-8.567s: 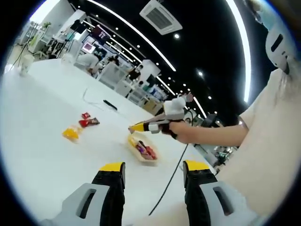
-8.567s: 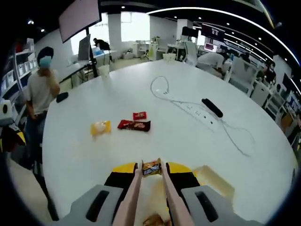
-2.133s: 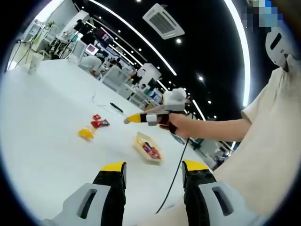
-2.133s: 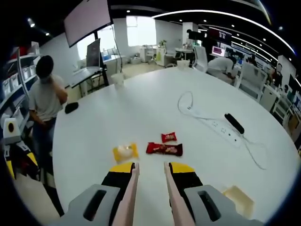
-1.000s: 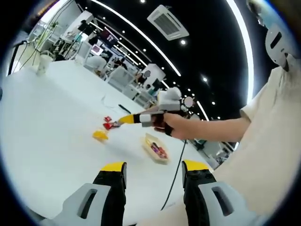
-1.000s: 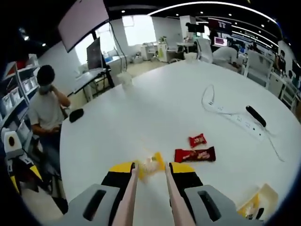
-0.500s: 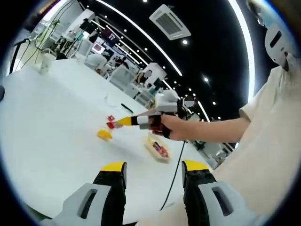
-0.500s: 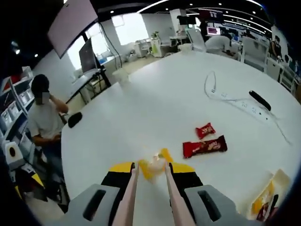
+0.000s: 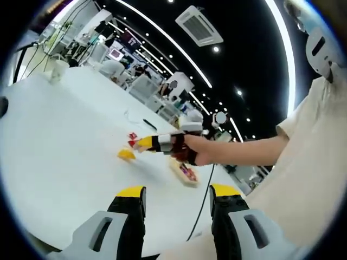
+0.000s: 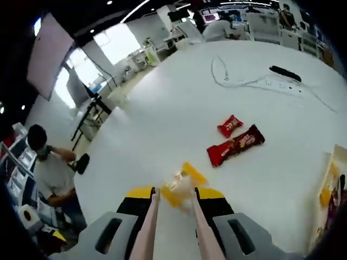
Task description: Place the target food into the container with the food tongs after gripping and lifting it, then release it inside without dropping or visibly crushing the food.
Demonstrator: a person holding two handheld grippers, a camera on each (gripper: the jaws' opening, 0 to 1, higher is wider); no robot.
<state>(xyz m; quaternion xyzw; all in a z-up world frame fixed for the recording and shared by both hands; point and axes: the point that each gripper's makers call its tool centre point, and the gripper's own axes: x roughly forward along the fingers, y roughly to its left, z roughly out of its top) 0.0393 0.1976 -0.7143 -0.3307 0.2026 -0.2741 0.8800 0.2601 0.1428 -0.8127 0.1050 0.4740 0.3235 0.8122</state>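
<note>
Yellow snack packet [image 10: 179, 187] between the food tongs [image 10: 172, 214], low centre of the right gripper view.
Tongs flank it, grasp uncertain; container [image 10: 329, 192] lies at right edge.

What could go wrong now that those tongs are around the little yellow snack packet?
The tongs straddle the yellow packet near one end, so it may tilt and slip out when lifted. The packet looks soft and puffy, so squeezing too hard could crush what is inside. The container sits off at the view's right edge, across open table, which leaves a long carry during which the packet could drop.
</note>
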